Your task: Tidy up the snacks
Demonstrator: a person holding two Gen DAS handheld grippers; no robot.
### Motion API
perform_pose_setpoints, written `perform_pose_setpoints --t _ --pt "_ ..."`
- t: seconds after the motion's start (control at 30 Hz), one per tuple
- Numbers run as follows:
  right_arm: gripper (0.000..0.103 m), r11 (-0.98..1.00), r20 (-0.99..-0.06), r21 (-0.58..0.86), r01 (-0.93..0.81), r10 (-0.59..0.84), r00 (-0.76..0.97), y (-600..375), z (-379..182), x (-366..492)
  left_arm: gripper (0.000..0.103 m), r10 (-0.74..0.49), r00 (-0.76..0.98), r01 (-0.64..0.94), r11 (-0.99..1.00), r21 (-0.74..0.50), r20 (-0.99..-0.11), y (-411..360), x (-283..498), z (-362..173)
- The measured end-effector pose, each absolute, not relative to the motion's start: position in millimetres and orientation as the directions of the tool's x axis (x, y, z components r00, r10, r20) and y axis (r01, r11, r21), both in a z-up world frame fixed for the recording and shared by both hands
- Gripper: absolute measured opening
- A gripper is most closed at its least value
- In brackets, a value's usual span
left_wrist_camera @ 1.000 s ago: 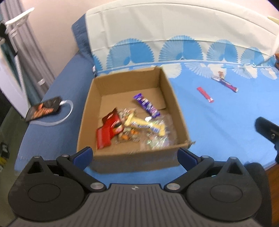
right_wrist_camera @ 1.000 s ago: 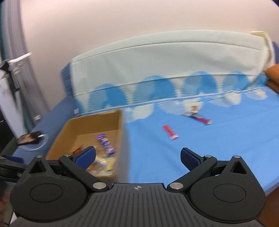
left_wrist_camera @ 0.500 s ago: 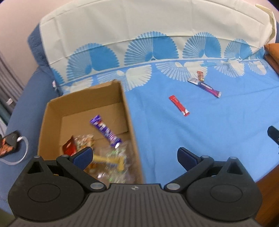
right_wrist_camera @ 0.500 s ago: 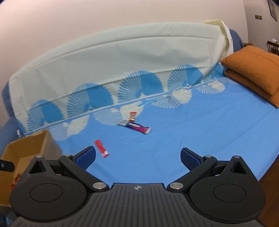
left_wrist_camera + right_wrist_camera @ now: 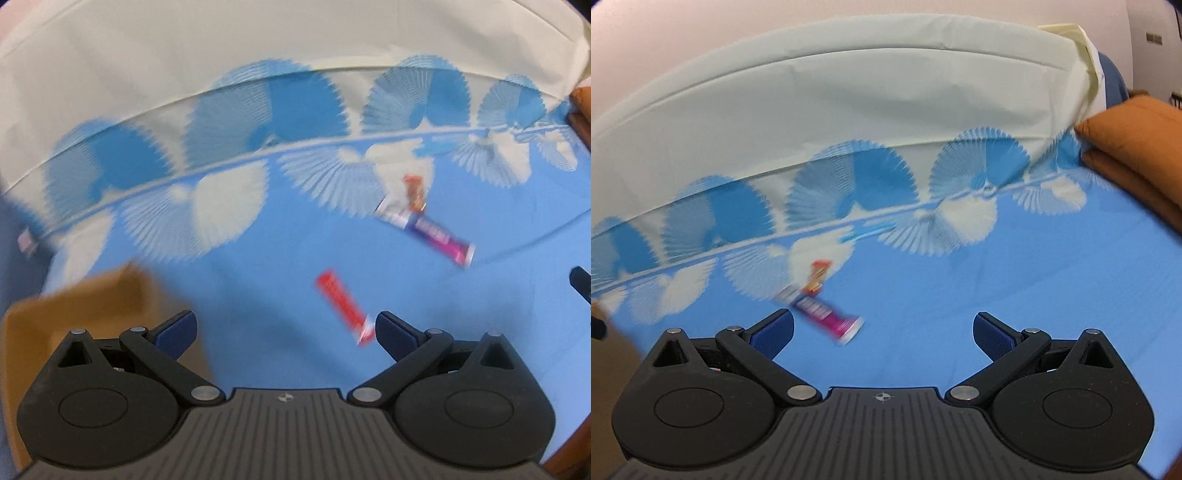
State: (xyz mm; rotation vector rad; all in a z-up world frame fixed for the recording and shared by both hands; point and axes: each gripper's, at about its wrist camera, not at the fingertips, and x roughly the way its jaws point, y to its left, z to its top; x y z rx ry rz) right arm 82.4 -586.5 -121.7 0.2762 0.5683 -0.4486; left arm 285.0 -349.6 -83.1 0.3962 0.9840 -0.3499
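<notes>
1. Left wrist view: my left gripper (image 5: 284,330) has its jaws spread wide with nothing between them, above the blue bedsheet (image 5: 258,280).
2. A red snack stick (image 5: 343,308) lies on the sheet ahead, its near end just beside the right-hand blue fingertip (image 5: 391,330); I cannot tell whether they touch.
3. Farther off and to the right lies a purple-and-pink snack bar (image 5: 428,232), with a small orange-wrapped candy (image 5: 414,192) at its far end. The picture is blurred, so I cannot read either wrapper.
4. The cardboard box (image 5: 85,310) sits at the lower left, partly behind the gripper; its contents are hidden from me here.
5. Right wrist view: my right gripper (image 5: 882,332) is also fully open and holds nothing.
6. In this view the purple-and-pink snack bar (image 5: 823,315) lies just ahead of the left fingertip (image 5: 775,332), with the orange-wrapped candy (image 5: 818,277) beyond it.
7. An orange pillow (image 5: 1137,147) rests at the far right, on the sheet's edge.
</notes>
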Motion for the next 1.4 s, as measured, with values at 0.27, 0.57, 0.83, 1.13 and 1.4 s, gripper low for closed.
perform_pose_setpoints --t 0.27,0.57,0.83,1.13,1.4 --pt "0.103 0.851 -0.629 0.084 0.518 -0.358 0.69 -685.8 -167.0 204.6 0.103 -0.238 0.356 0.64 0.767 0.05 -0.904 -493.3 384.4 -156.5" --pt "0.103 0.796 -0.644 0.129 0.591 -0.386 0.661 -724.1 -208.8 229.2 0.094 -0.197 0.285 0.663 0.747 0.044 -0.938 -576.2 436.0 -237.7" --pt "0.103 0.869 -0.637 0.114 0.482 -0.308 0.707 -710.8 -208.9 266.0 0.019 -0.298 0.348 0.639 0.769 -0.007 -0.889 -533.7 443.1 -215.8" --pt "0.103 0.785 -0.635 0.355 0.507 -0.196 0.747 -708.8 -220.0 377.4 0.019 -0.247 0.386 0.595 0.803 0.035 -0.889 -440.2 446.7 -184.0" --pt "0.065 0.864 -0.67 0.075 0.498 -0.326 0.666 -660.6 -254.6 427.9 0.019 -0.263 0.357 0.559 0.829 -0.02 -0.896 -399.3 452.1 -180.9"
